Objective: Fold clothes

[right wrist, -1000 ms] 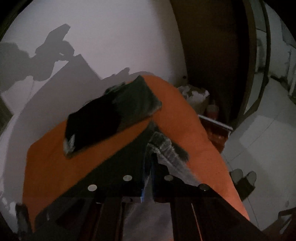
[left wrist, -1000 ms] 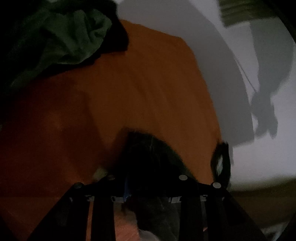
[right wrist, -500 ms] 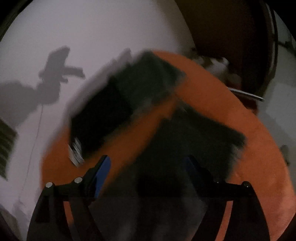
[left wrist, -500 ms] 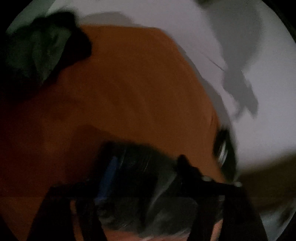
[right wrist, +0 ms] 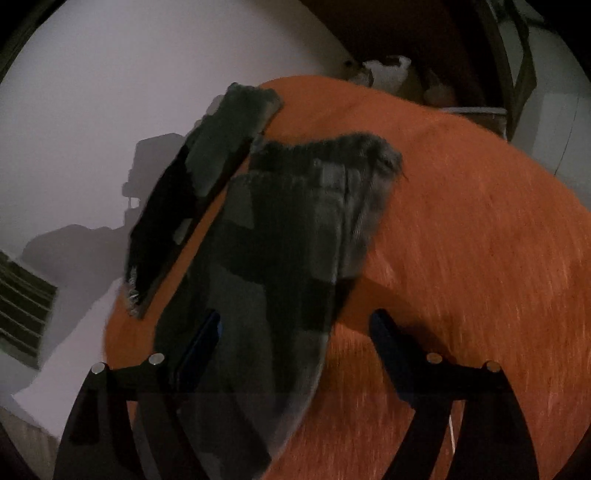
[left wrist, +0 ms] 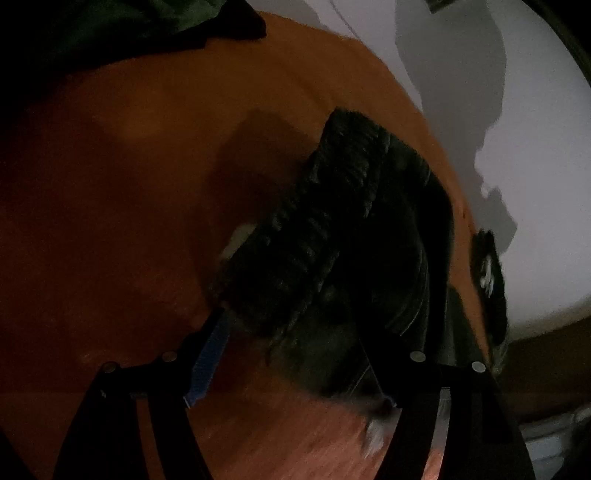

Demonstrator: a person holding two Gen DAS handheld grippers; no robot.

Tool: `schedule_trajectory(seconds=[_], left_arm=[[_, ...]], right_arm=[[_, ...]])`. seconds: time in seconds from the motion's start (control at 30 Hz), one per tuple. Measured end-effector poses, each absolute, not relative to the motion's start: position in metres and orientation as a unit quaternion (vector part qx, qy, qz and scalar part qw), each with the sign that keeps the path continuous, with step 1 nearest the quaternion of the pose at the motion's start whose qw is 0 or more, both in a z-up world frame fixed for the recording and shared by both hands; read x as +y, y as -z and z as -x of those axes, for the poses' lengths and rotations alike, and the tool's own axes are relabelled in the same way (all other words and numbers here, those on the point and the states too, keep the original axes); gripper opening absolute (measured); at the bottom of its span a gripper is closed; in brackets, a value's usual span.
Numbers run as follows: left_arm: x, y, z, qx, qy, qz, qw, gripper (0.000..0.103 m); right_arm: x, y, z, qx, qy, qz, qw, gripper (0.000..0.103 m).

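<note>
A dark grey garment (right wrist: 288, 240) lies loosely folded on the orange surface (right wrist: 461, 240). My right gripper (right wrist: 295, 332) hovers open just over its near end, and the left fingertip (right wrist: 203, 339) is above the cloth without pressing it. In the left wrist view the same garment (left wrist: 332, 240) is a dark bunched heap with a ribbed edge. My left gripper (left wrist: 295, 332) is open around its near end, and the blue pad (left wrist: 208, 358) stands clear of the cloth.
A folded dark garment (right wrist: 192, 192) lies along the orange surface's edge by the white wall (right wrist: 110, 92), and shows at the right (left wrist: 487, 280) in the left wrist view. Green and dark clothes (left wrist: 122, 26) are piled at the far corner. Boxes (right wrist: 388, 74) stand beyond the far end.
Both grippers were shut on the dark garment and held it up. They have sunk toward the orange surface and opened, and the garment now lies on it.
</note>
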State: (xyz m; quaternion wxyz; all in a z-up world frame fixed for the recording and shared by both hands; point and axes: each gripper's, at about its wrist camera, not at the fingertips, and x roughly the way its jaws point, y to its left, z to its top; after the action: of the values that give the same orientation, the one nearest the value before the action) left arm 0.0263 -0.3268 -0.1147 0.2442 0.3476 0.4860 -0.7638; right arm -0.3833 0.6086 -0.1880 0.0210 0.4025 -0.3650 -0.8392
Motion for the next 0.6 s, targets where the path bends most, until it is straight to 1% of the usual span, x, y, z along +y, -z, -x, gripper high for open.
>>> schedule_trajectory(seconds=[0.07,0.1,0.17,0.23,0.27,0.3,0.33,0.47,0.6], left_arm=[[-0.325,0.115,-0.019,0.482,0.762,-0.346,0.260,0.073],[-0.324,0.115,-0.015,0.480,0.762,-0.345,0.266,0.073],[-0.324,0.114,-0.009,0.469,0.761,-0.346,0.285,0.072],[-0.325,0.113,-0.004,0.456,0.759,-0.350,0.307,0.055],[-0.325,0.112,-0.002,0.450,0.757,-0.351,0.318,0.050],[-0.324,0.110,0.000,0.446,0.755,-0.351,0.328,0.045],[-0.324,0.105,-0.001,0.445,0.753,-0.351,0.335,0.042],[-0.322,0.084,-0.009,0.453,0.750,-0.341,0.340,0.037],[-0.335,0.043,-0.034,0.459,0.764,-0.335,0.307,0.035]], right_arm=[[0.608,0.187,0.399,-0.369,0.842,-0.394,0.006,0.080],[0.608,0.187,0.406,-0.374,0.842,-0.390,0.000,0.075],[0.609,0.188,0.418,-0.386,0.836,-0.389,-0.010,0.071],[0.609,0.191,0.431,-0.398,0.826,-0.399,-0.016,0.070],[0.611,0.191,0.432,-0.402,0.823,-0.400,-0.023,0.064],[0.615,0.190,0.429,-0.404,0.823,-0.398,-0.033,0.023],[0.618,0.187,0.428,-0.407,0.824,-0.393,-0.037,0.006],[0.613,0.140,0.405,-0.347,0.860,-0.370,-0.052,0.005],[0.627,0.086,0.354,-0.330,0.875,-0.353,-0.041,0.005]])
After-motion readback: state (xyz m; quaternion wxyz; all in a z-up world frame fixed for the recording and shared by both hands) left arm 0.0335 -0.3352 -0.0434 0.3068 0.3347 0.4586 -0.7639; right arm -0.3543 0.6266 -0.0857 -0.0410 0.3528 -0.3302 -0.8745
